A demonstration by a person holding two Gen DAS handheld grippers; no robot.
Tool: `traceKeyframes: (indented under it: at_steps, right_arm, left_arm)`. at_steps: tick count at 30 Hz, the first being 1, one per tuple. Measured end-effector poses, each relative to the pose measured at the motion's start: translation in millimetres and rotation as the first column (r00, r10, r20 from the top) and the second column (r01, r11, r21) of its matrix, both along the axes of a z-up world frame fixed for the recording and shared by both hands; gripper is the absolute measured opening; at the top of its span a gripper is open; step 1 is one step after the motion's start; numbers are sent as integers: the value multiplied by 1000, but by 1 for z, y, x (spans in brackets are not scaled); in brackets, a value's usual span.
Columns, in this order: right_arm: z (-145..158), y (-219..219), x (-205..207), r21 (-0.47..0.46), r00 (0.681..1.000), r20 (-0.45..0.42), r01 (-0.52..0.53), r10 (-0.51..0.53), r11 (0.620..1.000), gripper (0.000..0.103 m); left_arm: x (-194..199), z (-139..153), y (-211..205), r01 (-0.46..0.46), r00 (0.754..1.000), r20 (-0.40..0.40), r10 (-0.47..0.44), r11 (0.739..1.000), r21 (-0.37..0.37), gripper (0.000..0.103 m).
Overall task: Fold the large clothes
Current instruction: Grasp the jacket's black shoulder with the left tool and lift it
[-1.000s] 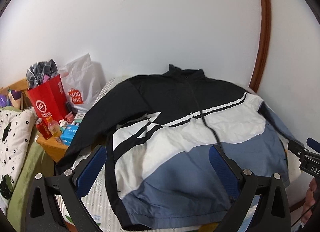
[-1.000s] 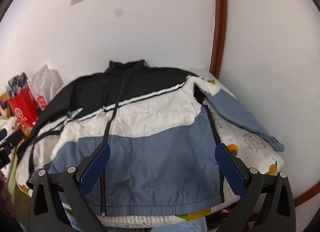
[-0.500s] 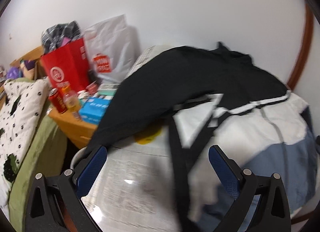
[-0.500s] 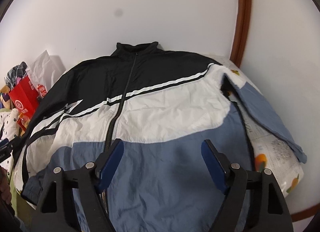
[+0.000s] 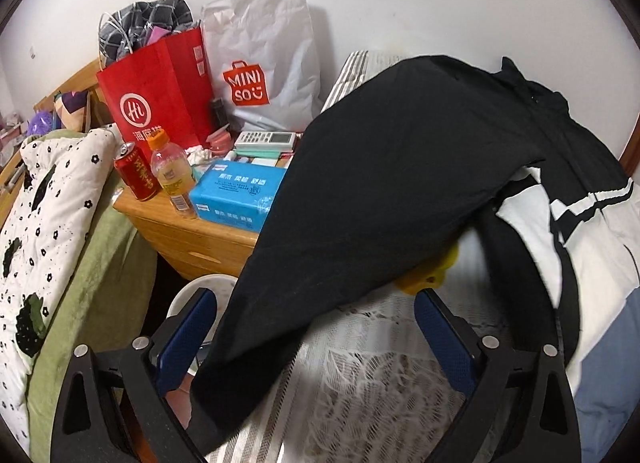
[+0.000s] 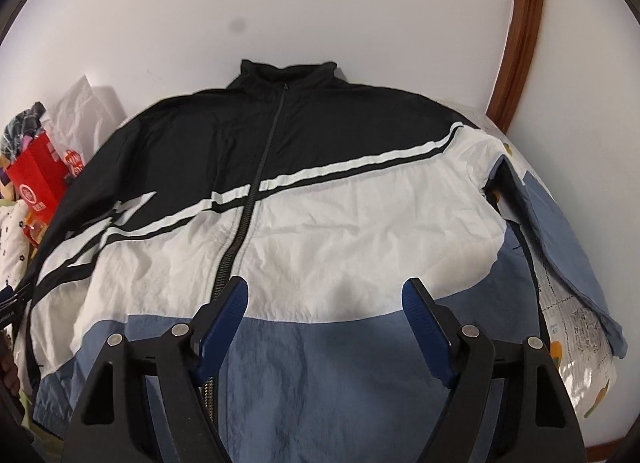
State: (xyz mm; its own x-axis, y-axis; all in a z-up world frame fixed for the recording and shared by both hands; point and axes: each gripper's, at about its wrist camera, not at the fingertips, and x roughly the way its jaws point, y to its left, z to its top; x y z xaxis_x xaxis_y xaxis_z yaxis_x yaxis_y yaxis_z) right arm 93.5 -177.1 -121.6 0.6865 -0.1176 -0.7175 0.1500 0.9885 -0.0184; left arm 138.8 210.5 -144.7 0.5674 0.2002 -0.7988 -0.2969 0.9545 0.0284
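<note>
- Your jacket (image 6: 320, 223) lies flat on the bed (image 6: 576, 327), zipped, collar toward the wall.
- Your left tool (image 5: 316, 327) is open and empty above the black sleeve (image 5: 360, 223).
- Your right tool (image 6: 324, 311) has just narrowed, yet it is open over the front and holds nothing.

A plain white wall (image 6: 320, 3) fills the upper half of both views, evenly lit. At the upper right of the right wrist view a curved brown wooden frame (image 6: 524, 23) runs down it. In the left wrist view, a light wooden nightstand (image 5: 192, 239) stands at centre left, crowded with bags and bottles. A green blanket (image 5: 100, 283) and a flower-print quilt (image 5: 44, 231) lie at lower left.
</note>
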Motion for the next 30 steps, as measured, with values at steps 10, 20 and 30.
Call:
traceKeyframes:
  at_steps: [10, 20, 30]
  right_arm:
    - [-4, 2, 15, -32, 999, -36, -10, 9, 999, 79]
    - [5, -13, 18, -37, 1000, -22, -22, 21, 999, 79]
    - [20, -33, 23, -59, 998, 12, -63, 64, 996, 79]
  left_arm:
    - [15, -3, 10, -40, 999, 3, 40, 999, -13, 46]
    - [31, 51, 6, -25, 996, 80, 26, 1000, -8, 7]
    - [78, 125, -65, 110, 969, 218, -116, 993, 36, 7]
